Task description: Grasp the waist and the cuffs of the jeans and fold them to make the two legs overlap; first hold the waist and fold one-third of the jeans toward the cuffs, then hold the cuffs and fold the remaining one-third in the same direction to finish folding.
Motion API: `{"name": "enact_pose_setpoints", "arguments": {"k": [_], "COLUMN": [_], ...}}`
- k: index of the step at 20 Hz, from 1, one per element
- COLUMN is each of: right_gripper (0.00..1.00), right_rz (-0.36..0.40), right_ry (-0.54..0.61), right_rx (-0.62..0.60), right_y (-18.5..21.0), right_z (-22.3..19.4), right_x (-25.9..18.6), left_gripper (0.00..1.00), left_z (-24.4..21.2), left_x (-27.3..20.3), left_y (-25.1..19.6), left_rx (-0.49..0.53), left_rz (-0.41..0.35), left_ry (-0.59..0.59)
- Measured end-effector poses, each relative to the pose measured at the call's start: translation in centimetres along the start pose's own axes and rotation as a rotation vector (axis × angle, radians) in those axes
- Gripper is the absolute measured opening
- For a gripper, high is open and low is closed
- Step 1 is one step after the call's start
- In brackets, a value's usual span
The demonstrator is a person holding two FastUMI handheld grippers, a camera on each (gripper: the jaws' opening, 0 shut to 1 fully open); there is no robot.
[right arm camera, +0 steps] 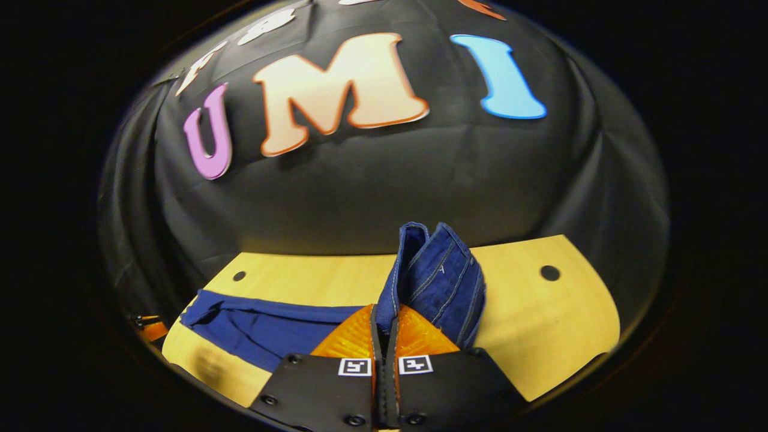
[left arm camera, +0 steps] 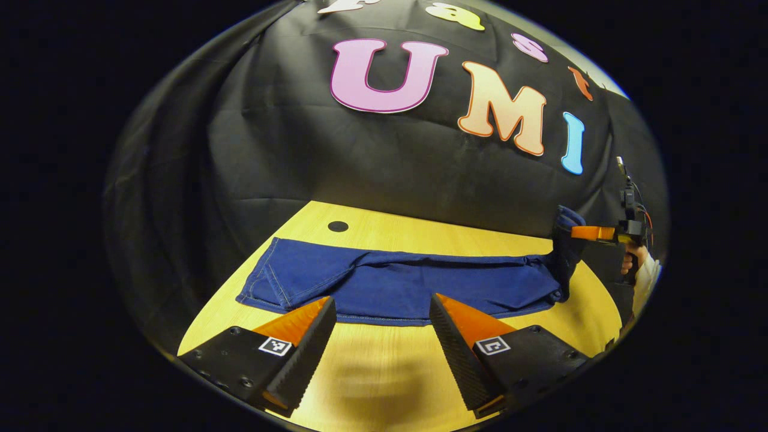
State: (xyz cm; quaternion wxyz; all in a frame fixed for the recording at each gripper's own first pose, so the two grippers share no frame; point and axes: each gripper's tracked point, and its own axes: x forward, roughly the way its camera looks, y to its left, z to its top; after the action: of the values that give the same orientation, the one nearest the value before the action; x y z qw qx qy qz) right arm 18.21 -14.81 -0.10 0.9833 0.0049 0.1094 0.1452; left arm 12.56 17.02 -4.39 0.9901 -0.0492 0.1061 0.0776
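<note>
Right gripper clamped on lifted end of jeans; left gripper wide apart, holding nothing, above worktop near edge.

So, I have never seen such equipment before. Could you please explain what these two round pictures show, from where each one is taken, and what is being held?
No robot here: a person holds a two-finger gripper in each hand, and each gripper carries a camera looking along its own fingers.

In the left gripper view, the left gripper is open above the wooden table, holding nothing. Blue jeans lie flat on the table. Far right in that view you see the right gripper and the hand holding it, lifting one end of the jeans.

The right gripper view shows that grip up close: the right gripper is shut on the jeans' end, which stands up bunched between its fingers.
</note>
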Motion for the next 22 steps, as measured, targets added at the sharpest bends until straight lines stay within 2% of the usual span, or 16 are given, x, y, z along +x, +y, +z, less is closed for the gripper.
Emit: {"name": "enact_pose_setpoints", "arguments": {"k": [5,7,8,13,16,20,22], "right_gripper": [0.02,0.02,0.02,0.02,0.02,0.02,0.07], "right_rz": [0.171,0.237,0.247,0.225,0.197,0.180,0.205], "right_ry": [0.002,0.030,0.068,0.269,0.335,0.299,0.308], "right_rx": [-0.148,-0.181,-0.198,-0.210,-0.268,-0.337,-0.321], "right_y": [-1.4,-2.4,-3.6,-9.1,-11.3,-11.4,-10.3], "right_z": [3.8,4.1,3.9,1.3,-1.8,-1.2,-1.4], "right_x": [-6.2,-8.0,-8.2,-5.5,-5.2,-5.7,-5.9], "left_gripper": [0.95,0.95,0.95,0.95,0.95,0.94,0.94], "left_z": [-1.0,-1.1,-1.0,-0.3,-0.4,0.8,1.4], "left_x": [0.4,0.6,0.5,0.4,1.2,2.5,3.4], "left_y": [0.8,1.0,1.2,3.0,6.2,10.3,12.4], "left_rx": [-0.038,-0.065,-0.071,-0.042,0.000,0.049,0.044], "left_rz": [-0.015,-0.020,-0.020,-0.004,0.056,0.123,0.157], "left_ry": [0.016,0.022,0.023,0.004,0.011,-0.009,-0.027]}}
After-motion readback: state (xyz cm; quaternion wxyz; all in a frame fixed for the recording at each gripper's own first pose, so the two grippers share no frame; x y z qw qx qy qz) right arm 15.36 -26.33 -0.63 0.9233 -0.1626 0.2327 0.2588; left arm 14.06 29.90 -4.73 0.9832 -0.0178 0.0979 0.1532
